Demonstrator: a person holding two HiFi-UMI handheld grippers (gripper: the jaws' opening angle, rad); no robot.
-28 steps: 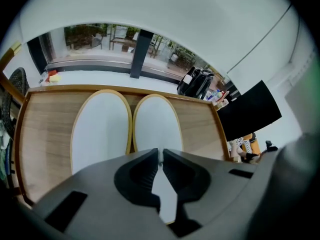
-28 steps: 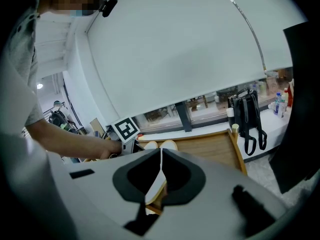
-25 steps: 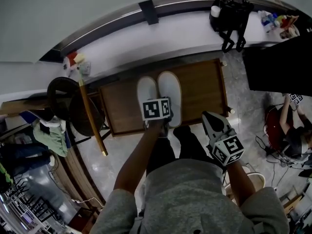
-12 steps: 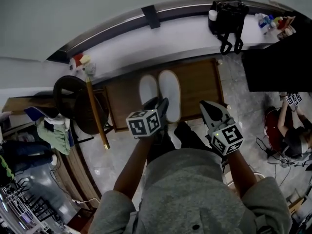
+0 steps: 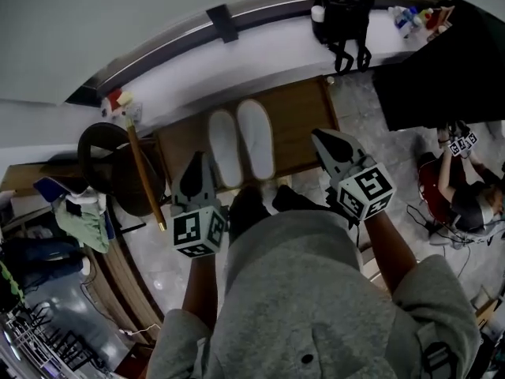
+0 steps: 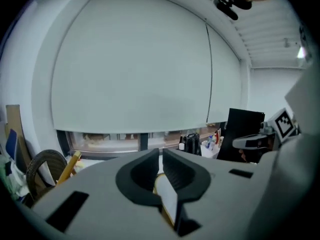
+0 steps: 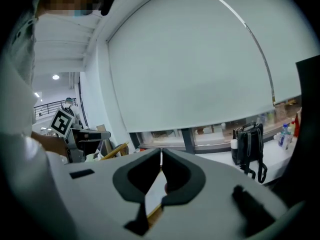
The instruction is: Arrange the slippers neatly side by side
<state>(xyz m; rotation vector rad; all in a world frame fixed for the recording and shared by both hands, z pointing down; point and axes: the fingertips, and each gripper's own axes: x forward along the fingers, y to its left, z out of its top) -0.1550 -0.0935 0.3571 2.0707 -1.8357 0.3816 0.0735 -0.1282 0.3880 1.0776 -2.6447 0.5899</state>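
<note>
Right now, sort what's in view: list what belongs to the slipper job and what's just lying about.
Job: white slippers, side by side on the low wooden table.
Lying about: black bag, yellow pole, bottles on the ledge.

Left gripper (image 5: 194,172): held at near left, pointing far and slightly down; jaws just closing, now nearly touching, nothing between. Right gripper (image 5: 329,142): held at near right, similar tilt; jaws together, empty. Forearms reaching forward, well apart.
</note>
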